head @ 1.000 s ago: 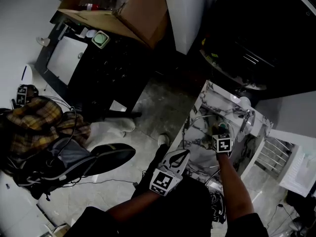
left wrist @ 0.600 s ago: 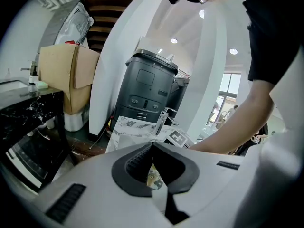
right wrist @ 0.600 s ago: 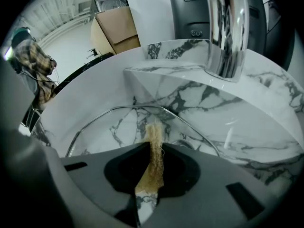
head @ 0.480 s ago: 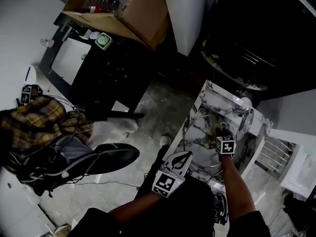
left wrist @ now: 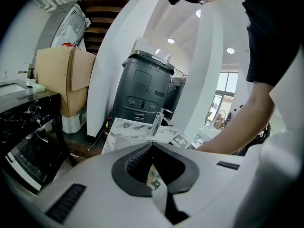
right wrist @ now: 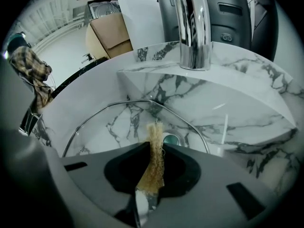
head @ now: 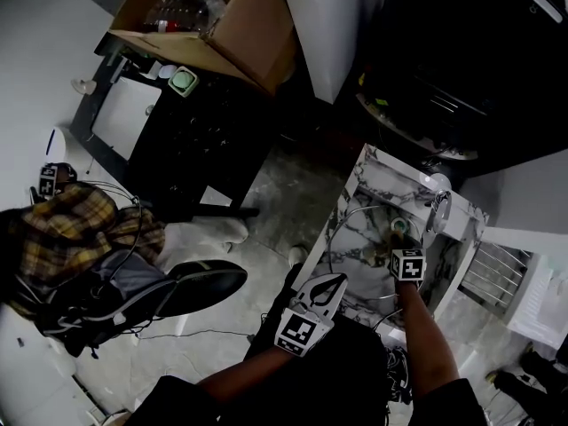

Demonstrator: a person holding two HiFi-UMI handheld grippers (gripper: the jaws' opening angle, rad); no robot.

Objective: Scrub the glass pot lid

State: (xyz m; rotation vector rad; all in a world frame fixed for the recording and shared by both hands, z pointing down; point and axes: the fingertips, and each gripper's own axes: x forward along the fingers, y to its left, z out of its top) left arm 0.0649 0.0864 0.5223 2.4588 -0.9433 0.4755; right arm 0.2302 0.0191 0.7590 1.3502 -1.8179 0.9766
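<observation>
The right gripper (right wrist: pixel 153 148) has its jaws closed on a tan, fibrous scrubber (right wrist: pixel 155 171) that sticks out past their tips. Just beyond lies the glass pot lid (right wrist: pixel 116 122), its metal rim arching across the marble sink (right wrist: pixel 237 113). A drain (right wrist: pixel 170 139) shows just right of the scrubber's tip, and a chrome faucet (right wrist: pixel 192 27) rises on the far ledge.

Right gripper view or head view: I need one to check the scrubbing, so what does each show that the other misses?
Only the right gripper view shows the right gripper's jaws shut on the tan fibrous scrub pad. Only the head view shows the left gripper, the right gripper's square-marker cube and the person's forearms. Both show the round glass pot lid with its metal rim in the white marble sink, the chrome tap and the brown cardboard box.
</observation>
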